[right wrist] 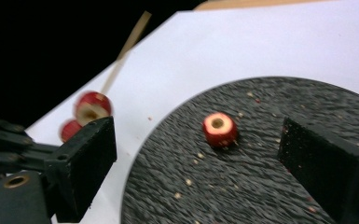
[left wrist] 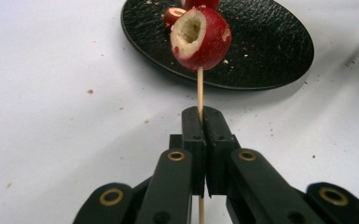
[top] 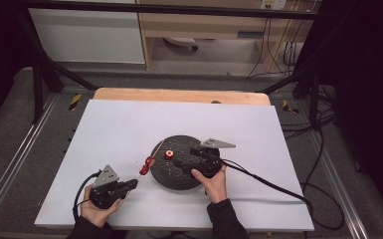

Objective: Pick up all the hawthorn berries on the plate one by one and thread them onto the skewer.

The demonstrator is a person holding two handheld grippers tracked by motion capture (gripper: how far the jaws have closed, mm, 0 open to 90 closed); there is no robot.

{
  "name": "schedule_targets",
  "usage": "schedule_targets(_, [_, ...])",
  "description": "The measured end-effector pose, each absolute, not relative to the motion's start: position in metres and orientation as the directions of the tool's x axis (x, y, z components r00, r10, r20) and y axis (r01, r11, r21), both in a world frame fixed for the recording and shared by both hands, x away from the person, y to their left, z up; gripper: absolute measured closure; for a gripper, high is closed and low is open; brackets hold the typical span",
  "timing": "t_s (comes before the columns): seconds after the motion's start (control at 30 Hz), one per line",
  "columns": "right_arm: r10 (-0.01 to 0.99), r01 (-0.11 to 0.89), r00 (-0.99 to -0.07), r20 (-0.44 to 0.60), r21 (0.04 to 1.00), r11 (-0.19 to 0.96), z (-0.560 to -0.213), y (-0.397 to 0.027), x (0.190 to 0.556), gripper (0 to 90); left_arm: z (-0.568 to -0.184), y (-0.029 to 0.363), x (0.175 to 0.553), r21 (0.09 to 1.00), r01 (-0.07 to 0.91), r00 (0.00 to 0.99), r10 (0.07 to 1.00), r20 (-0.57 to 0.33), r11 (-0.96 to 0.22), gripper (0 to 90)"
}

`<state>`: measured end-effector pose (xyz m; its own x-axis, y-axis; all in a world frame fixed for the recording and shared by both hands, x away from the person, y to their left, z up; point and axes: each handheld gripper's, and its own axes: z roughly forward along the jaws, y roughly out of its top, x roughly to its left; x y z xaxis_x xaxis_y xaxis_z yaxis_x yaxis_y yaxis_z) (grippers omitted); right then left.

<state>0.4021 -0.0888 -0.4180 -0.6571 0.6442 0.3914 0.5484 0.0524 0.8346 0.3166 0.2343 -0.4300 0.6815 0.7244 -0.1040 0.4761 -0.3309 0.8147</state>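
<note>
On the white counter (top: 129, 129) a round black plate (top: 179, 177) is sitting a little right of the middle, and we are working at it with both tongs. We are holding the left tongs (top: 129, 185) low at the near left, just off the plate's left rim. In the left gripper view those tongs (left wrist: 206, 119) are pressed together on a thin wooden skewer (left wrist: 200, 88), which is running up between the pads and out beyond them. A red fruit (left wrist: 200, 37) with a pale hollowed core is sitting on the skewer past the tips, and it is hanging over the counter just before the plate's (left wrist: 270, 51) near edge. More red fruit is showing right behind it, but we cannot tell how many pieces are threaded. From above, the skewer (top: 155, 150) is slanting up and to the right across the plate's left rim, with the fruit (top: 146, 165) on it at that rim.

We are holding the right tongs (top: 178, 160) over the plate, pointing left. In the right gripper view those tongs (right wrist: 196, 158) are standing wide apart with nothing between the pads. A single cored red piece (right wrist: 219, 129) is lying on the plate ahead of them, untouched. From above, that piece (top: 169, 155) is resting near the plate's middle, just beyond the tips of the right tongs. Small crumbs are lying scattered on the plate and counter.
</note>
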Motion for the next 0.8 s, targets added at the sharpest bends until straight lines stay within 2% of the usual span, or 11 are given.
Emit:
schedule_targets(0.1, [0.660,0.564,-0.656,0.367,0.819,0.105,-0.415,-0.089,0.406,10.3,-0.429,0.237,0.315,0.810,0.470,0.684,0.724,-0.085,-0.349,88.1])
schedule_targets(0.43, [0.669,0.573,-0.693,0.268,0.768,0.286,-0.400,-0.075,0.421,10.0,-0.429,0.242,0.316,0.799,0.490,0.684,0.722,-0.105,-0.349,88.1])
schedule_targets(0.8, [0.652,0.566,-0.745,0.139,0.650,0.508,-0.395,-0.048,0.449,16.5,-0.427,0.249,0.320,0.799,0.499,0.669,0.736,-0.108,-0.336,88.1])
